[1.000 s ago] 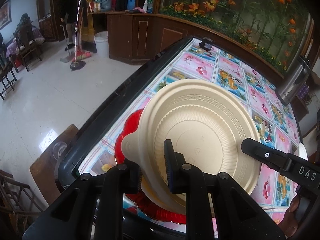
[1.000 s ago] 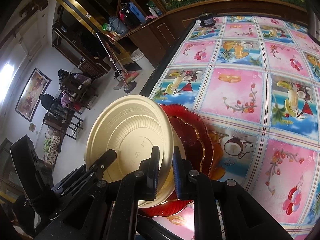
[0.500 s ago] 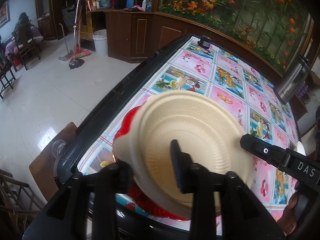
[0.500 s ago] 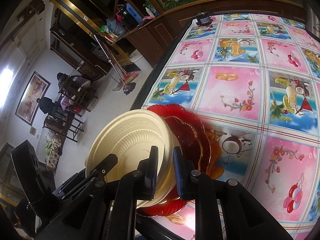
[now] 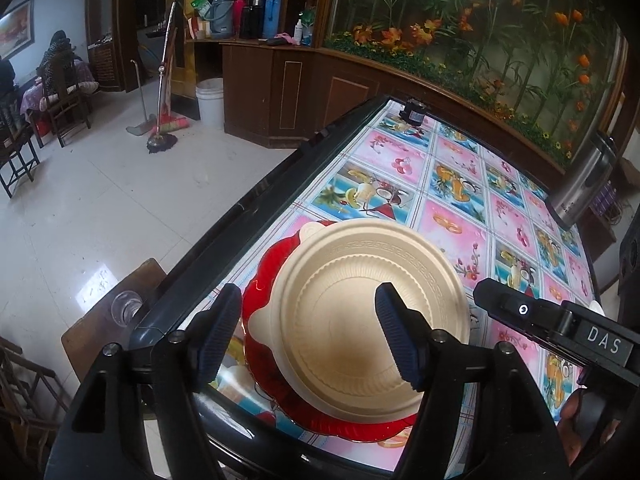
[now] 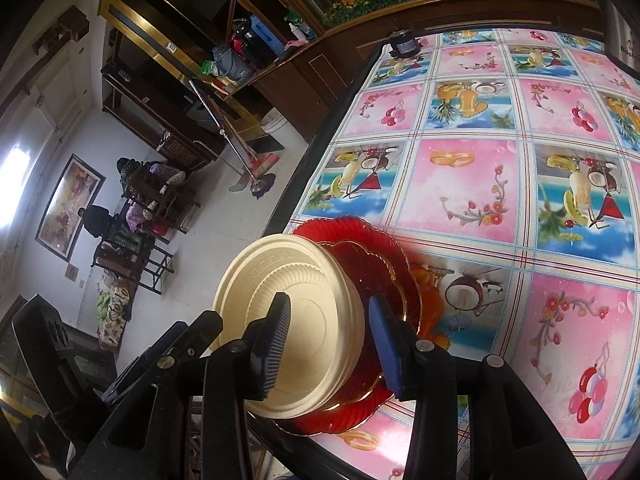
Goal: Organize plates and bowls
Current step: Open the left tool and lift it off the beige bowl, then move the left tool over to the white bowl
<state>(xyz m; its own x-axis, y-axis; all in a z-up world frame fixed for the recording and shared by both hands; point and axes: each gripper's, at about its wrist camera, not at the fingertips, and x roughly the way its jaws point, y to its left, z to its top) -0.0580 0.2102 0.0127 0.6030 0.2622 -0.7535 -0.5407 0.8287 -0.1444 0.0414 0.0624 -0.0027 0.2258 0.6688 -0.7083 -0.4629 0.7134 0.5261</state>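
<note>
Cream bowl (image 5: 360,320): upside down on the red plate (image 5: 272,312), between both claws' fingers.
Red plate: under the bowl, at the worktop (image 5: 472,200) edge.
Left claw (image 5: 308,340): opening, pads off the bowl.
Right claw (image 6: 328,344): opening, straddling the bowl's rim, not pressing.

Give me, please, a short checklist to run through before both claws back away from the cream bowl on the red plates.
1. Cream bowl resting upside down on the red plates: ok.
2. Left claw jaws opening, pads off the bowl: ok.
3. Right claw jaws opening, pads clear of the rim: ok.
4. Stack fully on the table, not overhanging its near edge: cannot tell.
5. Bowl centred on the plates: not ok, sits toward one side.
</note>
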